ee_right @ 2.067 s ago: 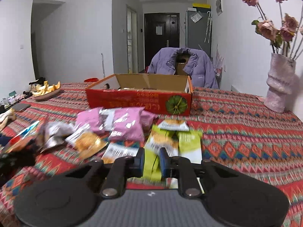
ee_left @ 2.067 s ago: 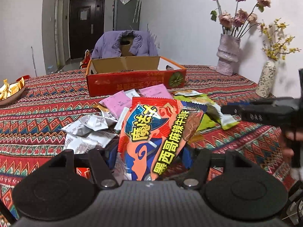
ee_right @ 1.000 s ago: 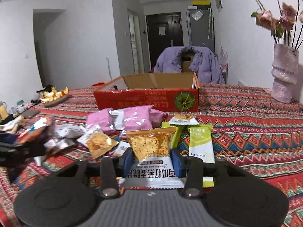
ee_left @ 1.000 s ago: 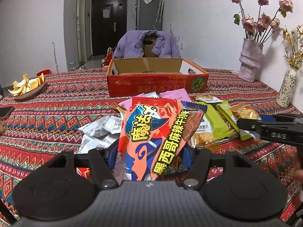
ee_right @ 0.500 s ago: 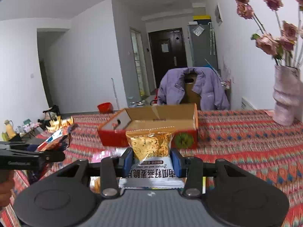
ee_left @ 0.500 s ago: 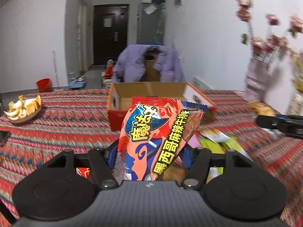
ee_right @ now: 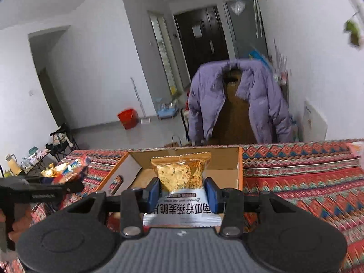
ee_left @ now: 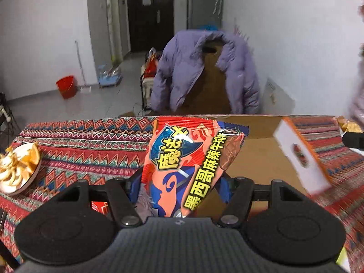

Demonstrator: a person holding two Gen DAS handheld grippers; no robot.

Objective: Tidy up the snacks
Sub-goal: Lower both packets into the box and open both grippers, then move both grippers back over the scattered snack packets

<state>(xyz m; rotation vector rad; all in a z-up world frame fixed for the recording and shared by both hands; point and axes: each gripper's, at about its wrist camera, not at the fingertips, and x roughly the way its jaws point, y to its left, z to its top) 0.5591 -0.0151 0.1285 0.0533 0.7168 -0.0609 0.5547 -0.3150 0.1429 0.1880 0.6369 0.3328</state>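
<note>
Both grippers have come up off the snack pile and forward: half a second ago the cardboard box (ee_right: pixel 227 170) sat ahead of me at a distance, now its open top lies directly under both wrist views. I read this as the carry being finished and the drop being the step in hand; neither packet is in the box yet.

Left gripper (ee_left: pixel 180 182): jaws drawn in and clamped on the red-orange spicy beef snack bag (ee_left: pixel 193 163), gripped low, with the bag standing up above the fingers and hiding much of the box floor. In the right wrist view the same bag shows at the left, held over the patterned tablecloth (ee_right: pixel 307 177) just beside the box's left wall.

Right gripper (ee_right: pixel 183 192): blue pads (ee_right: pixel 153 193) pressed on either side of the pumpkin seed oat crisp packet (ee_right: pixel 180 177), jaws part-closed to packet width. The packet hangs over the box interior.

Box floor looks bare where visible. Blur on the box's right flap (ee_left: pixel 300 154), so I cannot judge exact height above it. Plate of orange peel (ee_left: pixel 18 170) sits well clear at left.
</note>
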